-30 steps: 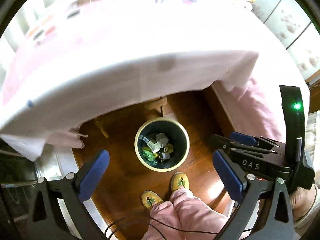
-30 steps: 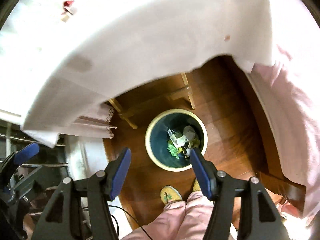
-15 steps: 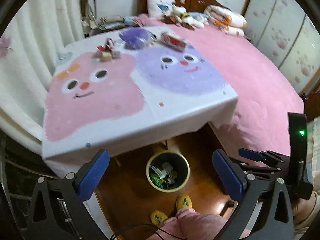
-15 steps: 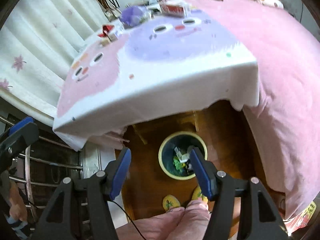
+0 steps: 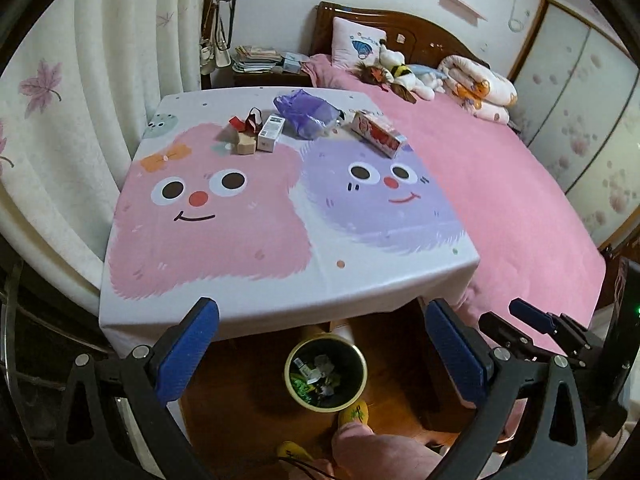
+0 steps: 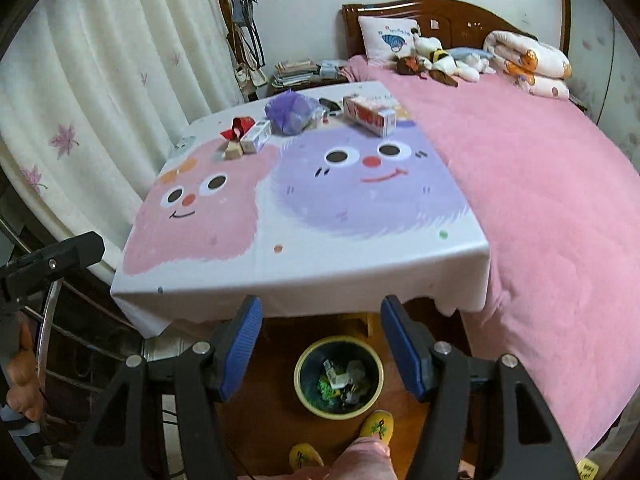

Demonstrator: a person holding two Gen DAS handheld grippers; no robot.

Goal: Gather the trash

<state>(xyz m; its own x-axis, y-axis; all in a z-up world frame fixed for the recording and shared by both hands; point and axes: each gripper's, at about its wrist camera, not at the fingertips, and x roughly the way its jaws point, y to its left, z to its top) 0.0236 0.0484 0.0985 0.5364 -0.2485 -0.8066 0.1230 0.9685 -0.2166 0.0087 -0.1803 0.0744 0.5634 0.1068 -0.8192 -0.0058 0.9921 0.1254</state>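
Note:
A round waste bin [image 5: 326,376] [image 6: 339,376] with crumpled scraps inside stands on the wooden floor under the table's near edge. On the far side of the cartoon tablecloth [image 5: 260,216] [image 6: 304,208] lie a purple plastic bag [image 5: 308,114] [image 6: 292,112], a red-and-white carton [image 5: 378,134] [image 6: 370,114], a small white box [image 5: 271,133] [image 6: 256,136], red wrapping [image 5: 246,122] [image 6: 238,127] and a tan block [image 5: 246,146] [image 6: 233,152]. My left gripper [image 5: 320,344] and right gripper [image 6: 320,340] hang open above the bin, with nothing between their fingers.
A bed with a pink cover [image 5: 500,184] [image 6: 540,184] runs along the table's right side, with plush toys and rolled bedding at its head. White curtains [image 5: 100,80] hang at the left. A person's pink-clad legs and yellow slippers [image 6: 376,426] stand beside the bin.
Both grippers have risen and tilted up from close above the bin, so the whole tabletop and bed have come into view. Both stayed open and empty.

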